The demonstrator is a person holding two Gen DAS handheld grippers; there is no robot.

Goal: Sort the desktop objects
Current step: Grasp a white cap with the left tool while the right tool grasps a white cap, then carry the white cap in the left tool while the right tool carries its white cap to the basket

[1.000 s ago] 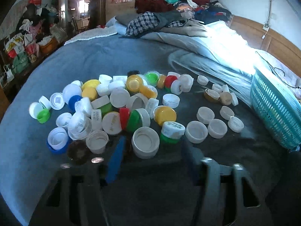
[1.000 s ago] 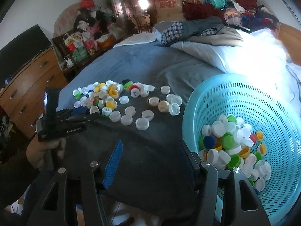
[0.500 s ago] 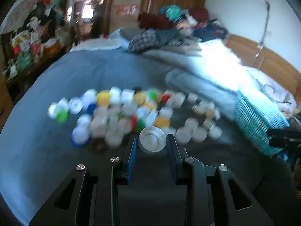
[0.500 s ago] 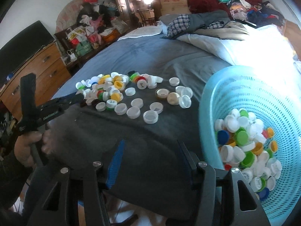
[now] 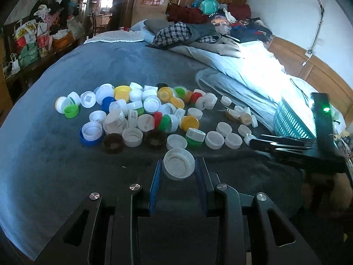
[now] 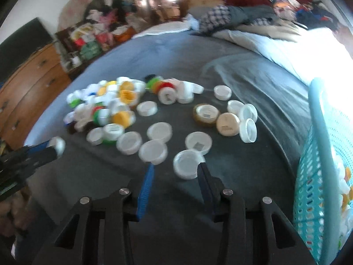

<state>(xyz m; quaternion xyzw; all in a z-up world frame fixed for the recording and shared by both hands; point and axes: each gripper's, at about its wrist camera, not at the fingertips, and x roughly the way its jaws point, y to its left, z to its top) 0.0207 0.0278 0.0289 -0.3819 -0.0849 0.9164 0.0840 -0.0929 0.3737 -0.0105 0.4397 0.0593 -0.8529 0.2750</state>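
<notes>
Several bottle caps [image 5: 141, 114], white, yellow, green, blue and red, lie in a heap on the grey blanket [image 5: 55, 154]. My left gripper [image 5: 178, 165] is shut on a large white cap [image 5: 178, 164], held open side up just above the blanket in front of the heap. In the right wrist view this gripper [image 6: 55, 145] enters from the left with the cap at its tips. My right gripper [image 6: 176, 166] is low over the loose white caps with its jaws closing. A white cap [image 6: 186, 166] lies between them against the right finger, clear of the left one.
A turquoise mesh basket [image 6: 317, 176] with several caps inside stands at the right; its edge [image 5: 286, 121] shows in the left wrist view. A white quilt [image 5: 253, 72] and clothes [image 5: 176, 33] lie behind. A wooden dresser [image 6: 28, 92] stands at the left.
The left gripper closed on the large white cap and lifted it from the blanket. The right gripper came down from beside the basket to the loose white caps, and its jaws narrowed.
</notes>
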